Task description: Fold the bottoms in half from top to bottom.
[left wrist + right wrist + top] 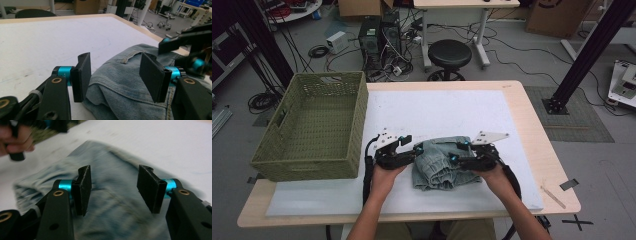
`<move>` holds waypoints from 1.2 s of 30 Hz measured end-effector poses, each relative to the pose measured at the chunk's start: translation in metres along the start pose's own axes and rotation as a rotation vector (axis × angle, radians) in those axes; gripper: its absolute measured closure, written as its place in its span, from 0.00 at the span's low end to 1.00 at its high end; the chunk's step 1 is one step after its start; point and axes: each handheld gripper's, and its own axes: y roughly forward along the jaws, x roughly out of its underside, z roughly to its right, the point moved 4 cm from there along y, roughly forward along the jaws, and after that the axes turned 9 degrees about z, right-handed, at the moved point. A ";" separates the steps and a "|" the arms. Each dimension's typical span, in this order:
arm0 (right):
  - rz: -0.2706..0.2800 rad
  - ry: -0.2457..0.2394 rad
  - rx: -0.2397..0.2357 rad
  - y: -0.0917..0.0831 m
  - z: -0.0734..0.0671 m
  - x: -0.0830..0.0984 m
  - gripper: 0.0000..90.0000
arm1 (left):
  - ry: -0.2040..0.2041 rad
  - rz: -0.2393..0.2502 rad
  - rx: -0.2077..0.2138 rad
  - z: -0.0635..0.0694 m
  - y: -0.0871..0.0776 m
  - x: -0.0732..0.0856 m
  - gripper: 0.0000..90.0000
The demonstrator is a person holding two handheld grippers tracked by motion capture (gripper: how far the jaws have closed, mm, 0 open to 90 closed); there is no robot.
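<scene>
Looks like the folding part is about done: the denim shorts [439, 162] sit in a compact bundle on the white mat, near the middle of the bench [532, 135], with the green wicker basket [314, 125] just off to the left. The left gripper [416, 150] and the right gripper [455, 152] both have their jaws spread, fabric lying between the pads but nothing pinched. My guess is the next move is pinching both sides of the bundle and carrying it left into the basket without letting the fold flop open.
</scene>
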 end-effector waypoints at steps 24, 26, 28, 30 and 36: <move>0.018 0.027 0.041 -0.023 0.020 0.011 0.53 | 0.055 -0.142 0.107 0.030 0.019 0.027 0.51; -0.019 0.016 0.038 -0.021 0.020 0.016 0.56 | 0.054 -0.171 0.105 0.029 0.019 0.031 0.52; -0.068 -0.017 0.048 -0.018 0.020 0.022 0.57 | 0.058 -0.178 0.105 0.029 0.019 0.032 0.54; -0.088 -0.032 0.047 -0.017 0.020 0.024 0.57 | 0.064 -0.190 0.103 0.030 0.019 0.035 0.54; -0.140 -0.085 0.059 -0.013 0.021 0.032 0.58 | 0.085 -0.220 0.092 0.030 0.018 0.040 0.61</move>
